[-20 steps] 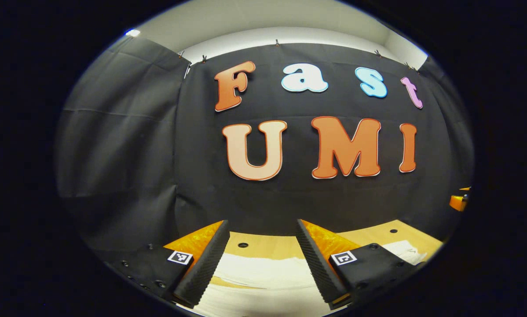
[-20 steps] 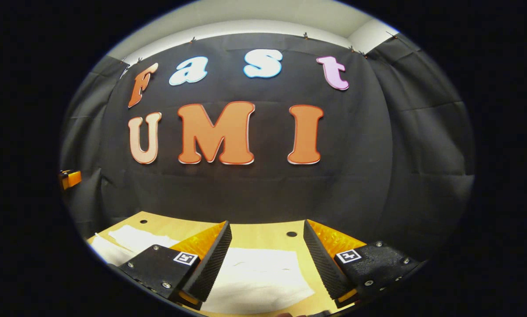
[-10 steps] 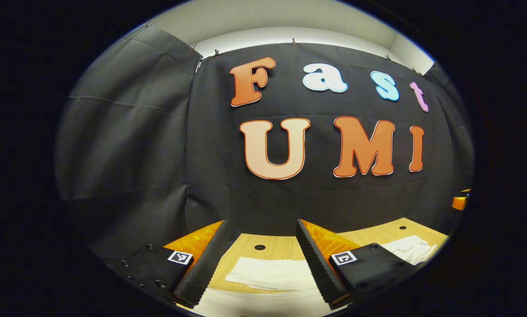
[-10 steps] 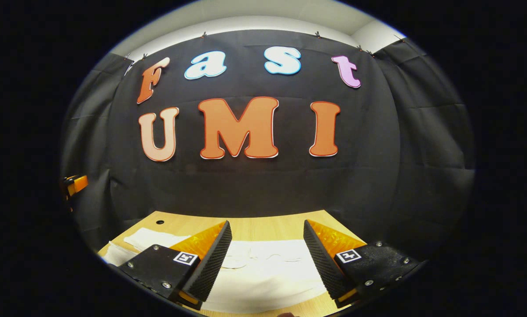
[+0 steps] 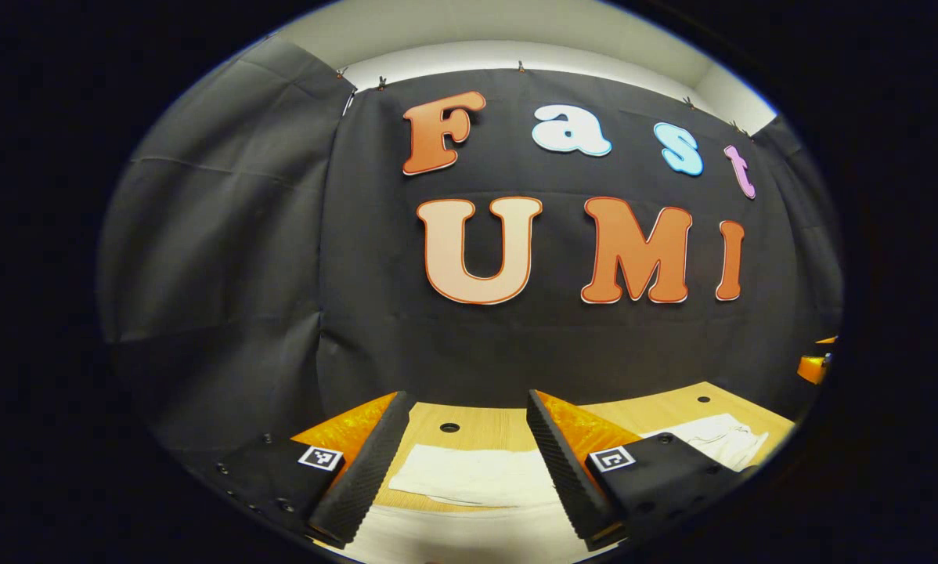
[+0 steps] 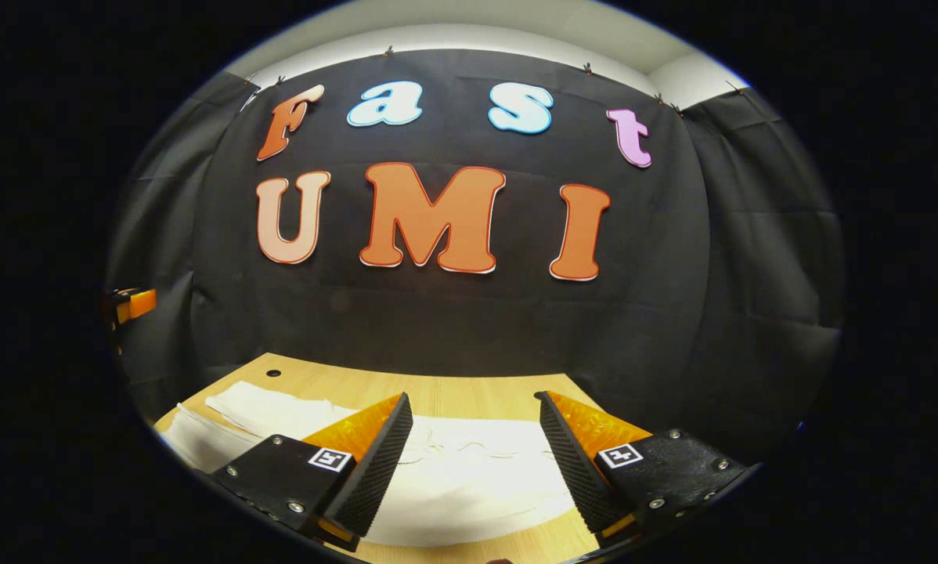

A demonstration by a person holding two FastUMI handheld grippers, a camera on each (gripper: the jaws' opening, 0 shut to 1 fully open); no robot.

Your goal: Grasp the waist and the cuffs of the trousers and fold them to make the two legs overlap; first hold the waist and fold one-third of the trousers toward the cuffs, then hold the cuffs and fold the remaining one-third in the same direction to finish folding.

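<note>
White trousers point(image 5: 477, 474) lie flat on the wooden table point(image 5: 672, 403). In the left gripper view one pale end of them shows between the fingers, and a rumpled part point(image 5: 719, 439) lies further right. My left gripper point(image 5: 465, 407) hovers above the cloth, open and holding nothing. In the right gripper view the trousers point(image 6: 469, 470) spread under and beyond the fingers, with folds reaching left point(image 6: 257, 407). My right gripper point(image 6: 473, 401) is open above them, nothing between its fingers. Which end is waist or cuffs I cannot tell.
The table point(image 6: 375, 384) has small round holes point(image 5: 449, 428) and ends at the black cloth wall close behind. The other gripper shows as an orange piece at the far right point(image 5: 817, 364) of the left gripper view and at the far left point(image 6: 128, 304) of the right gripper view.
Both grippers stayed open. The left one drew back, so a strip of bare table now shows between cloth layers. The right view tilted down and turned, showing more of the trousers.
</note>
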